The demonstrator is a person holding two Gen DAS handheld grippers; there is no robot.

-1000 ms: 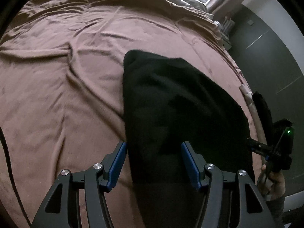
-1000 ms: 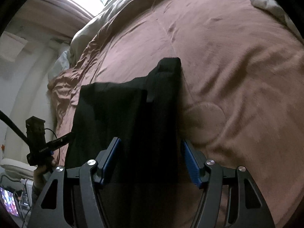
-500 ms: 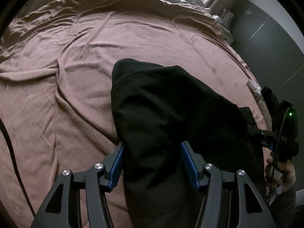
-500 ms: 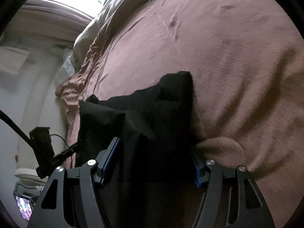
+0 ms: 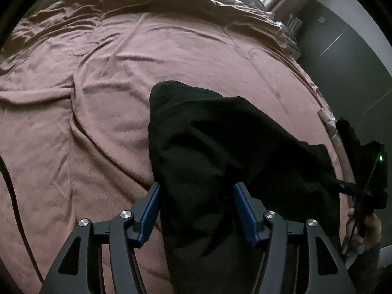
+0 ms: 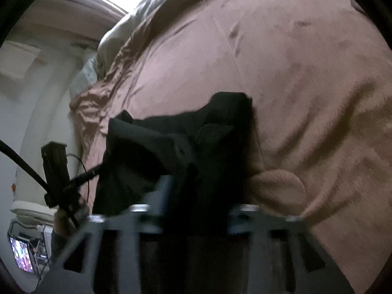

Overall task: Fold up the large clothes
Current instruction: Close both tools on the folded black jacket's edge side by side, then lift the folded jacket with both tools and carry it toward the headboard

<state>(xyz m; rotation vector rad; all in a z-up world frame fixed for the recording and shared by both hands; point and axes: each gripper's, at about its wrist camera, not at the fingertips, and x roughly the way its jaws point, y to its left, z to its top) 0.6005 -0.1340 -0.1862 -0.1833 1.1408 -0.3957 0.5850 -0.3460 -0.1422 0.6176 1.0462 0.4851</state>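
- Brown blanket [image 5: 110, 112] across the whole bed: bare and rumpled ahead of both pairs of jaws, with wide open room left of the left jaws and right of the right jaws.
- Bed edge [image 5: 339, 147] close on the right of the left jaws, just past the garment. Little spare room that way, judging from the left view.
- Black garment [image 5: 220, 147] bunched on the near part of the blanket. Near end drawn up into both pairs of jaws, far corner lying straight ahead on the blanket.
- Long axis: roughly sideways between the 2 grippers. Short axis forward, away from the jaws.
- Likely next move: near edge carried forward over the far corner, so the key relation is cloth ahead of the jaws and free blanket beyond it.
- Neither hand clearly nearer: both at the near edge, 1 at each end of it.
- Left gripper [image 5: 196, 191]: medium gap, filled pad to pad by a thick bunch of garment. Looks clamped on it.
- Right gripper [image 6: 201, 196]: blurred, jaws just been opening, garment between them. Cannot tell whether the pads press on the cloth.
- Small flap of blanket [image 6: 276, 188] curled up just right of the right jaws, touching the garment's side: a possible snag.
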